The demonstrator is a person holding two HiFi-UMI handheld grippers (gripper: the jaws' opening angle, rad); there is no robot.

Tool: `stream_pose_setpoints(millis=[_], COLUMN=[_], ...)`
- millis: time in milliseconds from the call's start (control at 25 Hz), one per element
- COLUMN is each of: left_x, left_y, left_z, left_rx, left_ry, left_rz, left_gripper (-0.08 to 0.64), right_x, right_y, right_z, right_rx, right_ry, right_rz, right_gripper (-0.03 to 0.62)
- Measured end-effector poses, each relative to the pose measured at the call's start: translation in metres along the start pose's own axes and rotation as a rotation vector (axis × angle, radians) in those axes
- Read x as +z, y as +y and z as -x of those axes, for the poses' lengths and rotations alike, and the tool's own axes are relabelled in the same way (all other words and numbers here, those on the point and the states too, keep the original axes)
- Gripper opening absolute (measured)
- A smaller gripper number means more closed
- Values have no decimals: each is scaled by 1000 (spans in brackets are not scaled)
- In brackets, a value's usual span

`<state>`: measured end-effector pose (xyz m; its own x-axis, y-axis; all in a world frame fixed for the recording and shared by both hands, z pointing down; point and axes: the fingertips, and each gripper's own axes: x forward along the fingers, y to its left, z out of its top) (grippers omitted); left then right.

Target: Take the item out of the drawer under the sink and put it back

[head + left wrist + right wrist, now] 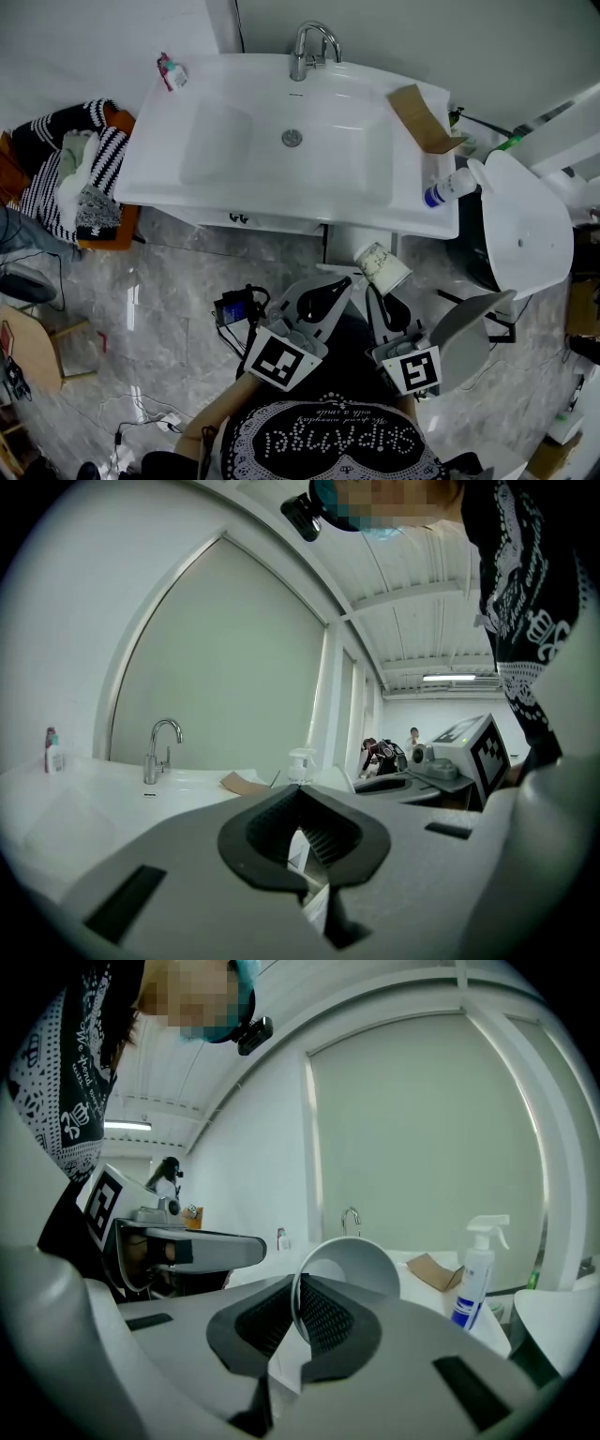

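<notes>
A white paper cup [382, 266] with printed sides hangs in front of the sink cabinet, lying tilted. My right gripper [374, 287] is shut on its rim; in the right gripper view the cup [354, 1264] has its mouth towards the camera and the rim sits pinched between the pads of the right gripper [298, 1284]. My left gripper [343, 281] is just left of the cup, its tips together and nothing held; the left gripper view shows the same of it [300, 795]. The cabinet front [272, 223] under the white sink [169, 150] looks closed.
On the sink's right ledge lie a brown cardboard piece [422, 117] and a spray bottle [448, 187]. The faucet [310, 47] stands at the back. A toilet [520, 225] is close on the right. A pile of clothes [80, 169] sits on the left.
</notes>
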<state>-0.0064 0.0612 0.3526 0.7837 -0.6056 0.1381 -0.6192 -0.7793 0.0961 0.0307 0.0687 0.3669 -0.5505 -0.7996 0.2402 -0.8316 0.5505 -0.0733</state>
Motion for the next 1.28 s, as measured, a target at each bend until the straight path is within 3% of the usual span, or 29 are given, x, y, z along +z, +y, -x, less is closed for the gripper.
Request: stream_pose_setpoints(millis=[320, 760, 1040, 1280], left_x=[4, 5, 10, 12], left_y=[-8, -3, 2, 8], left_z=[-1, -1, -12, -31], left_rx=[-32, 1, 52, 98], left_ry=[-37, -57, -101, -94], left_rz=[-8, 20, 118, 161], left_gripper=[3, 3, 3, 3], right_x=[-3, -2, -5, -19], right_y=[-4, -6, -19, -57], right_z=[5, 9, 11, 12], right_rx=[-10, -20, -26, -27], right_ry=[-5, -20, -5, 80], right_rz=[-13, -9, 15, 135], right_gripper=[25, 25, 25, 25])
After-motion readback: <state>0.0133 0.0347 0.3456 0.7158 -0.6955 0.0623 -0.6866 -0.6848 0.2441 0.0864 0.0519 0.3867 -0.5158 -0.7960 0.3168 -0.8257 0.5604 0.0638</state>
